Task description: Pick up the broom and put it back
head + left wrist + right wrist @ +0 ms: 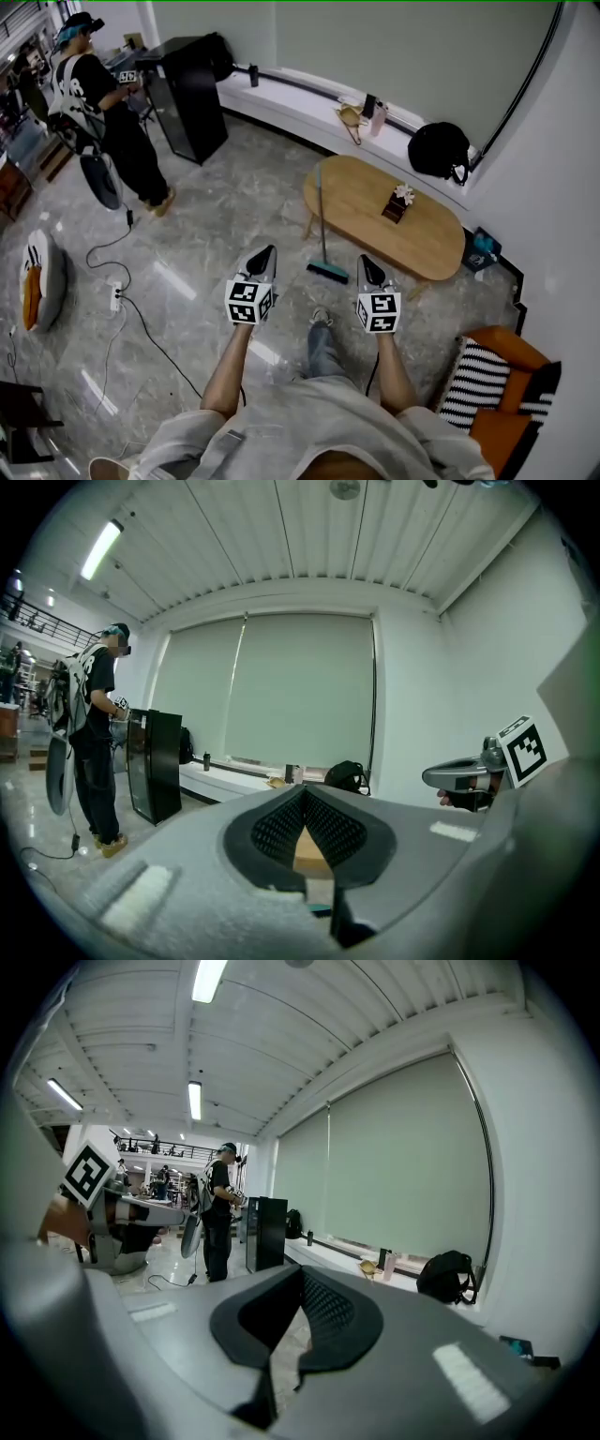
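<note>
The slim-handled broom with a teal brush head (322,230) leans upright on the oval light-wood table (427,234), on the glossy grey marble floor (216,234). Before it, bare forearms hold the grey left gripper (265,251) and the grey right gripper (367,262) forward, jaws closed and empty.

The grey marble-pattern floor (216,234) is glossy and shows the lamps as pale streaks. The oval table of light wood (375,202) has a smooth, matt top. The broom with thin grey handle and teal head (323,239) looks like smooth plastic. The left gripper (270,249) and the right gripper (366,260) have shells of matt grey plastic. Their black pads (277,832) are rough with a fine grid of dots. The black-and-white striped cushion (478,380) looks like cloth.
</note>
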